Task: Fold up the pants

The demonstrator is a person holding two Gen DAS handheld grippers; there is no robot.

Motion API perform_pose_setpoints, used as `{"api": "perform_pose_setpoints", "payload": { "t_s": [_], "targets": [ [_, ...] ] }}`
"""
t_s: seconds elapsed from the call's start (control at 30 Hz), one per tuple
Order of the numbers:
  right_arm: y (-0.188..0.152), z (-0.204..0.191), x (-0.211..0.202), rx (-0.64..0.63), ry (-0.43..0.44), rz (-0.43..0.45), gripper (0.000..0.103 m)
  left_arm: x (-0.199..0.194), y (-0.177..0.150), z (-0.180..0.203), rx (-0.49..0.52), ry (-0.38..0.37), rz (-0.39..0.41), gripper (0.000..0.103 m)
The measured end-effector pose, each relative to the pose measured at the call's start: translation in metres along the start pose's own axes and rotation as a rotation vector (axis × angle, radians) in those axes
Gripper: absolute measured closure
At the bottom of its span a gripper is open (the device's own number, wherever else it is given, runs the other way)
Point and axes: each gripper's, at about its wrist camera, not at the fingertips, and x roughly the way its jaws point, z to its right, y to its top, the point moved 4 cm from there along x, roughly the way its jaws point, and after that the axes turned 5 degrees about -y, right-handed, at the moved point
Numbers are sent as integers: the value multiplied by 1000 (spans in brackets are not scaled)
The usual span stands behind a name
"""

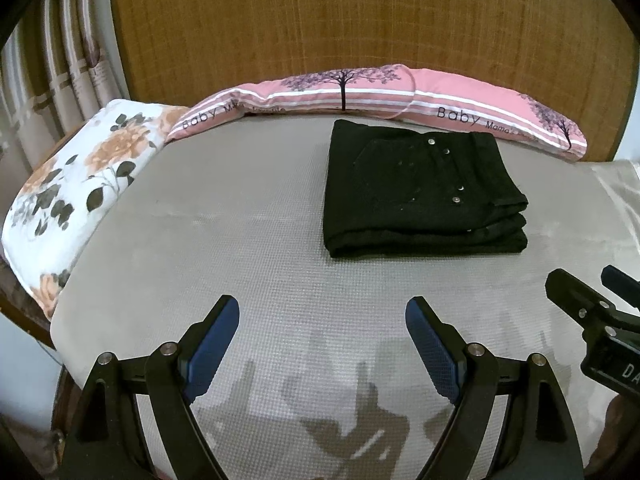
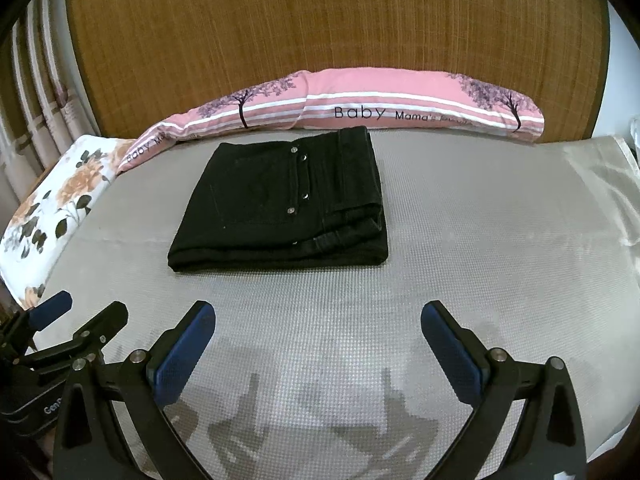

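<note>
Black pants (image 1: 420,188) lie folded into a thick rectangle on the grey bed sheet (image 1: 224,216), near the far pillows; they also show in the right wrist view (image 2: 280,204), with metal rivets and a back pocket on top. My left gripper (image 1: 322,312) is open and empty, hovering over bare sheet well in front of the pants. My right gripper (image 2: 318,316) is open and empty, also in front of the pants. The right gripper shows at the left wrist view's right edge (image 1: 588,292); the left gripper shows at the right wrist view's left edge (image 2: 80,312).
A long pink "Baby Mama" pillow (image 1: 360,92) lies along the wooden headboard (image 1: 360,12). A floral pillow (image 1: 76,184) sits at the bed's left edge, with curtains (image 1: 52,72) behind. The sheet's right edge (image 2: 616,184) is wrinkled.
</note>
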Motion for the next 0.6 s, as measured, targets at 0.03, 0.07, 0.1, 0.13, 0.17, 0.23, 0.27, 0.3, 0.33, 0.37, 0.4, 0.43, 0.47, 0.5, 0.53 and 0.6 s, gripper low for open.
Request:
{"api": "perform_pose_setpoints", "payload": {
  "t_s": [0.03, 0.07, 0.1, 0.13, 0.17, 0.23, 0.27, 0.3, 0.33, 0.37, 0.4, 0.43, 0.47, 0.5, 0.53, 0.6],
  "targets": [
    [-1, -1, 0, 0, 1, -1, 1, 0, 0, 0, 0, 0, 1, 18],
    [-1, 0, 2, -2, 1, -3, 1, 0, 0, 0, 0, -1, 0, 18],
    [-1, 0, 2, -3, -2, -3, 1, 0, 0, 0, -1, 0, 0, 18],
    [-1, 0, 3, -5, -2, -2, 1, 0, 0, 0, -1, 1, 1, 18],
    [-2, -1, 3, -7, -3, -2, 1, 1, 1, 0, 3, 0, 0, 18],
    [-2, -1, 3, -3, -3, -2, 1, 0, 0, 0, 1, 0, 1, 18],
    [-2, -1, 3, -4, -2, -2, 1, 1, 0, 0, 0, -2, -1, 18],
    [-2, -1, 3, -5, -3, -3, 1, 1, 0, 0, 0, -4, -3, 18],
    [-2, -1, 4, -5, -4, -5, 1, 2, 1, -1, -2, -6, -4, 18],
    [-2, -1, 4, -2, -3, -8, 1, 2, 1, -1, -2, -6, -5, 18],
    [-3, -1, 5, -1, -3, -9, 1, 2, 1, -1, 0, -4, -5, 18],
    [-4, -1, 5, -1, -2, -11, 1, 2, 1, -1, 1, -2, -6, 18],
    [-4, -1, 6, 0, -2, -13, 1, 2, 2, -1, 0, -2, -6, 18],
    [-5, 0, 6, 0, -1, -14, 1, 2, 2, -2, 1, -4, -8, 18],
    [-5, 0, 6, 1, 0, -14, 1, 3, 1, -1, 2, -2, -8, 18],
    [-5, 0, 6, 1, 0, -16, 1, 3, 1, 0, 1, -2, -10, 18]
  ]
}}
